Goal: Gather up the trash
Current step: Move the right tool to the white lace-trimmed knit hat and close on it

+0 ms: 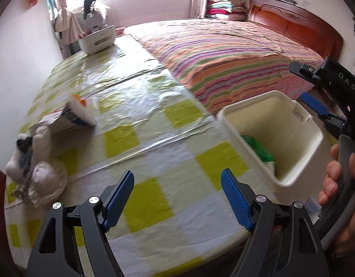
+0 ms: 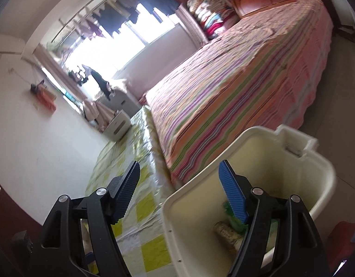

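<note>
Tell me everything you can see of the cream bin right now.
The cream bin looks like smooth plastic, rectangular, open-topped, with a notched bracket on its far rim. It appears tilted at the checked table's right edge, beside the striped bed. Inside lie a green wrapper and a tan roll. Neither tool grips it.

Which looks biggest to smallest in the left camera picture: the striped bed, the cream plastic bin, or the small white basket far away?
1. The striped bed.
2. The cream plastic bin.
3. The small white basket.

The cream bin is much closer to the camera, so the gap between those two may be smaller in real life.
</note>
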`<state>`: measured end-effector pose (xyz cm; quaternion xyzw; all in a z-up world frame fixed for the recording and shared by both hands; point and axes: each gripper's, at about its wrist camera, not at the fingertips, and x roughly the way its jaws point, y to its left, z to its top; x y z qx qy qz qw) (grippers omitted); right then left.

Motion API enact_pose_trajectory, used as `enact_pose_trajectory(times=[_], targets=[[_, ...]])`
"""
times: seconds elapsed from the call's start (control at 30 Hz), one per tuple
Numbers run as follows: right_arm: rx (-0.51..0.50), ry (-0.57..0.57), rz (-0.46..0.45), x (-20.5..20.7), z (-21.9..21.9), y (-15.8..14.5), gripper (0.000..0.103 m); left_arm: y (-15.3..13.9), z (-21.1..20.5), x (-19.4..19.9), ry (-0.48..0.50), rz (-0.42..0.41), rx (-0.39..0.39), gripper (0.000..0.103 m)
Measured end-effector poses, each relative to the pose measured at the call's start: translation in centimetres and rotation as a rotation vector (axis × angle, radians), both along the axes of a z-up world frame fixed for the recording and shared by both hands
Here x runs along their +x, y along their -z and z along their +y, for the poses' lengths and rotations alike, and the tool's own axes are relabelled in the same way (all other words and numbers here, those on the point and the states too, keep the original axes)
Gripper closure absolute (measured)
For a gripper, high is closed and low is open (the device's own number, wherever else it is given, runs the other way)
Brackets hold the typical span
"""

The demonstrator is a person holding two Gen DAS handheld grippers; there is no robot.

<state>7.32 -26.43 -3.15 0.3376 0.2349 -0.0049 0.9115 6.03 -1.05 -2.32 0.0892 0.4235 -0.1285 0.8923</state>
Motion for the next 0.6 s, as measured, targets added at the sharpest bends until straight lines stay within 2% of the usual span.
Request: enact_pose_trajectory(times=[0.6], targets=[[-0.092,-0.286,0.062,3.3,12.5,0.5,0.033,0.8,13.1,-1.3,-0.261,0.001,0.011,0.028]])
